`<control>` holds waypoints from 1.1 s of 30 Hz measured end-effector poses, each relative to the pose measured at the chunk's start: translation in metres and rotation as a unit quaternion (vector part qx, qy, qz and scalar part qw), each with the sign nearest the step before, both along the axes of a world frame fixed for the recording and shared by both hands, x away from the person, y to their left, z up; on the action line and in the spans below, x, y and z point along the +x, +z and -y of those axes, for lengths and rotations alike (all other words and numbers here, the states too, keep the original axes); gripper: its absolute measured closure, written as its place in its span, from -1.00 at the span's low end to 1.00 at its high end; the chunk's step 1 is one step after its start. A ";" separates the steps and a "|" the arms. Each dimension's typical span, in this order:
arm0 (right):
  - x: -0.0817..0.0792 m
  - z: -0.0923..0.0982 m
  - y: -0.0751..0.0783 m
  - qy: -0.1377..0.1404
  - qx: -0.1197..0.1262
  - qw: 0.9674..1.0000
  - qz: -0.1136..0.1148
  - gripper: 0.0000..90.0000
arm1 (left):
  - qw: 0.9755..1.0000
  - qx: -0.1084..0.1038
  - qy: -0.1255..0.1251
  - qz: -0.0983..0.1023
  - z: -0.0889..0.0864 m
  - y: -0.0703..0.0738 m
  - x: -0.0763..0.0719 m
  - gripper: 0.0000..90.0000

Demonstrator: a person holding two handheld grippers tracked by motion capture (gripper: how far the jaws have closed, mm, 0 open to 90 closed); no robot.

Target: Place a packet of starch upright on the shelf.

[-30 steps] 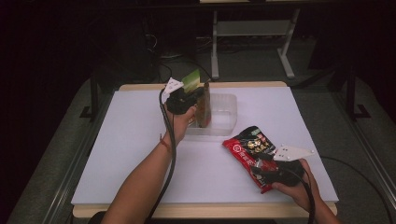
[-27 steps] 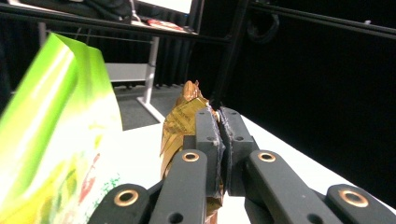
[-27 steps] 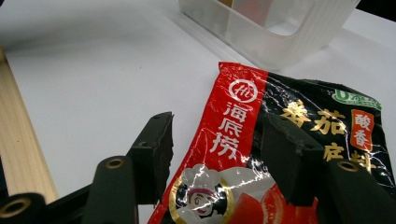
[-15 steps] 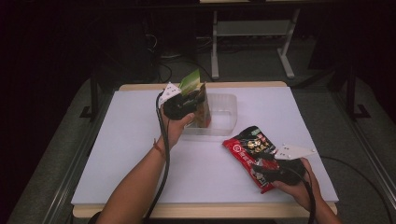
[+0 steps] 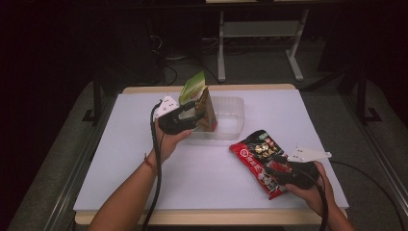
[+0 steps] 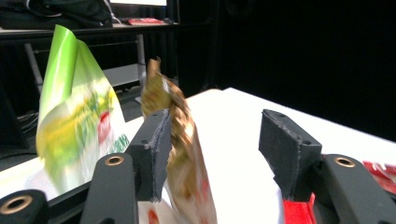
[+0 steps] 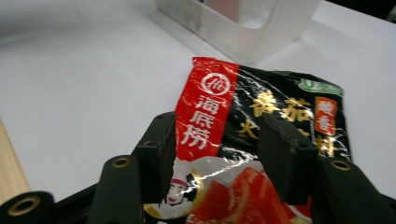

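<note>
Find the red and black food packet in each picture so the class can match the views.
High view: red and black packet lies lower right, by the right gripper.
Left gripper view: its red edge shows at far right.
Right gripper view: it lies between the jaws.
Shared landmark: clear container.

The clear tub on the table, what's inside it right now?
Two packets stand in the tub at its left end: a green one behind a brown one. The rest looks bare. The left gripper hides the packets' lower parts.
</note>
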State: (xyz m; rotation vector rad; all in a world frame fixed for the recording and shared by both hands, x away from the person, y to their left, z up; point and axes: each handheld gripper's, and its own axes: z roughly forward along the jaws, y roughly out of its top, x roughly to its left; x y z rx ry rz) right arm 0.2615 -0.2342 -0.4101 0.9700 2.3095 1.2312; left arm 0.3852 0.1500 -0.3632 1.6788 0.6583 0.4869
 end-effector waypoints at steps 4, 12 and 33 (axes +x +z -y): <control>0.002 0.008 0.001 -0.013 -0.005 1.000 -0.003 0.19 | 1.000 0.019 -0.016 0.001 -0.009 -0.004 -0.019 -0.12; 0.012 0.029 -0.004 -0.065 -0.026 0.997 -0.028 0.33 | 0.995 0.085 -0.058 -0.011 -0.024 -0.030 -0.066 -0.18; 0.025 0.061 -0.021 -0.125 -0.064 0.988 -0.057 0.78 | 0.981 0.130 -0.110 -0.092 -0.020 -0.073 -0.094 -0.26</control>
